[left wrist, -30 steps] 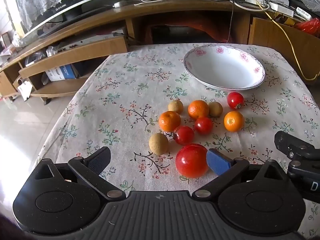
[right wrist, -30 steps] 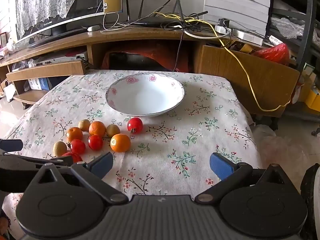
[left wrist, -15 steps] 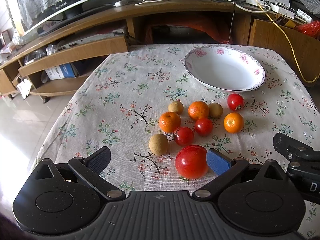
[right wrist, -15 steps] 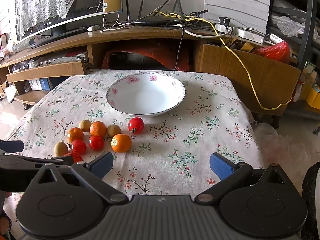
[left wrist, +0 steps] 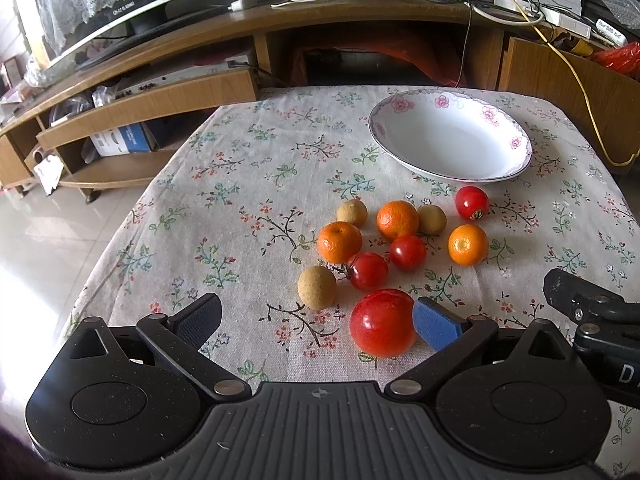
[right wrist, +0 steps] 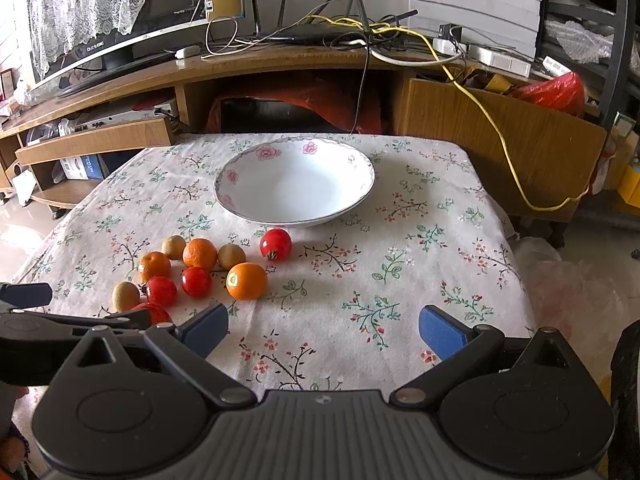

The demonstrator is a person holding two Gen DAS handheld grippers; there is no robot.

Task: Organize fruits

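Almost nothing has changed over the last second: your left tongs (left wrist: 318,320) still sit low over the tablecloth (left wrist: 248,184) with the fingers spread wide, and the big tomato (left wrist: 383,322) still rests right against the inner face of the right-hand blue pad (left wrist: 436,323), far from the other pad. So no grasp has begun; I judge the first pick is still ahead of you.

Your right tongs (right wrist: 323,330) are spread too, holding nothing, with bare cloth between the fingers. From them, the bowl (right wrist: 362,184) lies straight ahead and empty, and the fruit cluster sits ahead to the left: an orange (right wrist: 246,281) nearest, a small tomato (right wrist: 275,243) just short of the bowl's rim.

Little writing reads. The monitor (right wrist: 132,40) far ahead on the left has a small white logo on its bezel, too small to make out. A white "D" shows on the black tool body at the right edge of the left view.
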